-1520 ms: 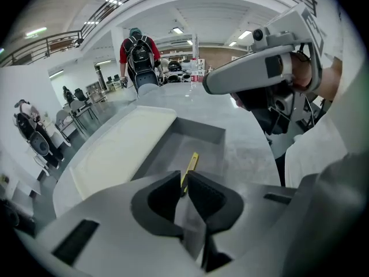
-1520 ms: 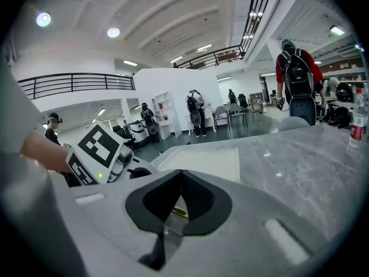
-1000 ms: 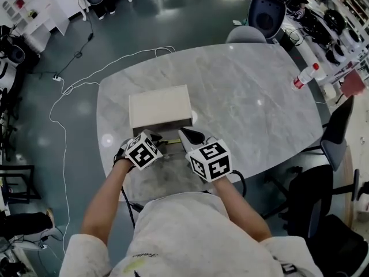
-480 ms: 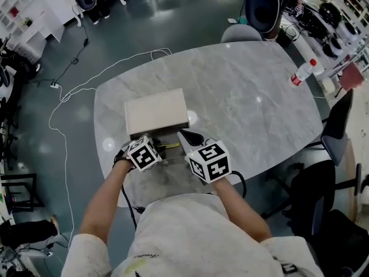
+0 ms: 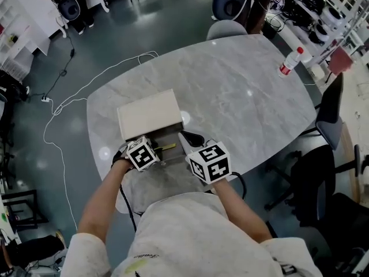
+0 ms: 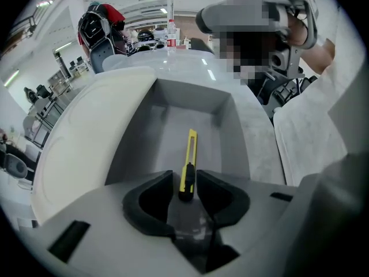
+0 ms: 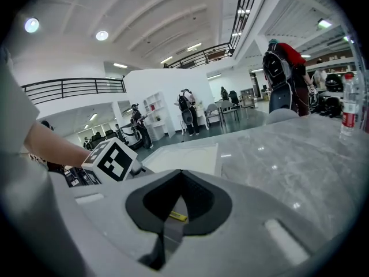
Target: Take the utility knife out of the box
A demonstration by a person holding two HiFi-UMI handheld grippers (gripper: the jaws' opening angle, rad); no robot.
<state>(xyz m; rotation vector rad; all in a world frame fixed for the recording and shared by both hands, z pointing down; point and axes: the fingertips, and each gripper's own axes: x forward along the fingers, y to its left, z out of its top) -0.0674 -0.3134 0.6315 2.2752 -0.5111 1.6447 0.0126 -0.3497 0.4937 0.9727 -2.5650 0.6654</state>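
item: utility knife, yellow with a black slider, laid lengthwise on the floor of the open tray of the box, which is set on the bench. left claw: clenched on the knife's near black end, one jaw pressed to each side, with the rest of the knife body running straight ahead of the claw. right claw: clenched on nothing, tips met, held just right of the left claw, the box ahead of it and to its left. step in hand, as judged: the grasp is made but the lift is not yet done, since the knife is seen flat in the tray. next move, as judged: the knife is to be raised clear of the tray walls on either side of the claw, then drawn back out over the bench; a swing or slip may be invited by the end-on hold. change from the earlier head view: both claws are found in the same stance and the knife has not left the tray; only the framing is shifted.
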